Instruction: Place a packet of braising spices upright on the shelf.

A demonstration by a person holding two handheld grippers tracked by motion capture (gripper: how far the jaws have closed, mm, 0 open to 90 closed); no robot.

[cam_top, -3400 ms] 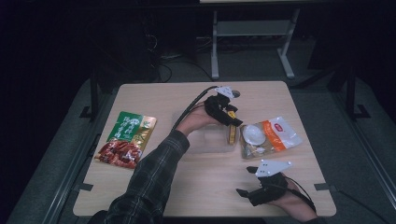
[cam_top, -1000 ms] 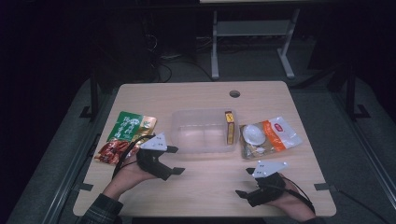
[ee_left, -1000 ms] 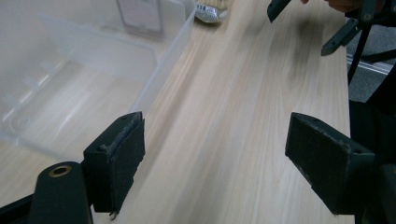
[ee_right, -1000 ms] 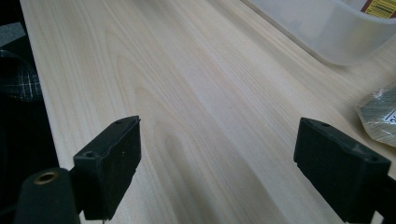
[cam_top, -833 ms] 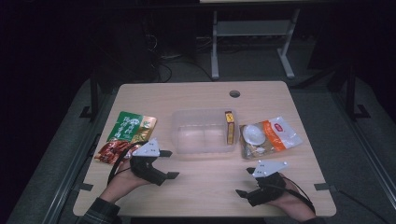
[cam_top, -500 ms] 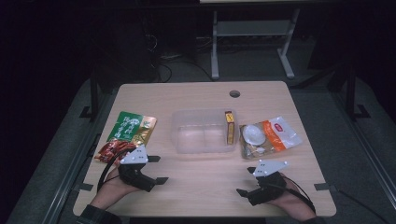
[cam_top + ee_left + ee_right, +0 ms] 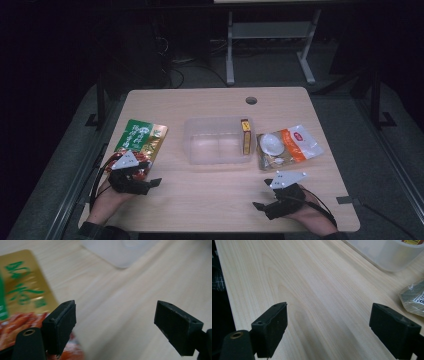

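A clear plastic tub (image 7: 219,141) stands mid-table with a small yellow box (image 7: 245,137) upright against its right wall. A green and gold food pouch (image 7: 140,140) lies at the left. A white and orange packet (image 7: 288,146) lies to the tub's right. My left gripper (image 7: 154,183) rests open near the front left, just below the pouch (image 7: 22,305), its jaws wide apart over bare wood (image 7: 117,322). My right gripper (image 7: 257,205) sits open at the front right, nothing between its jaws (image 7: 329,325); the tub's corner (image 7: 387,255) shows ahead.
The wooden table (image 7: 210,200) has a round cable hole (image 7: 251,100) near its far edge. A white metal stand (image 7: 270,35) rises on the dark floor behind. The packet's edge (image 7: 413,298) lies at the right of the right gripper view.
The left hand pulled back from the tub, leaving the yellow box inside, and came down to the front left beside the pouch. The right gripper has stayed put.
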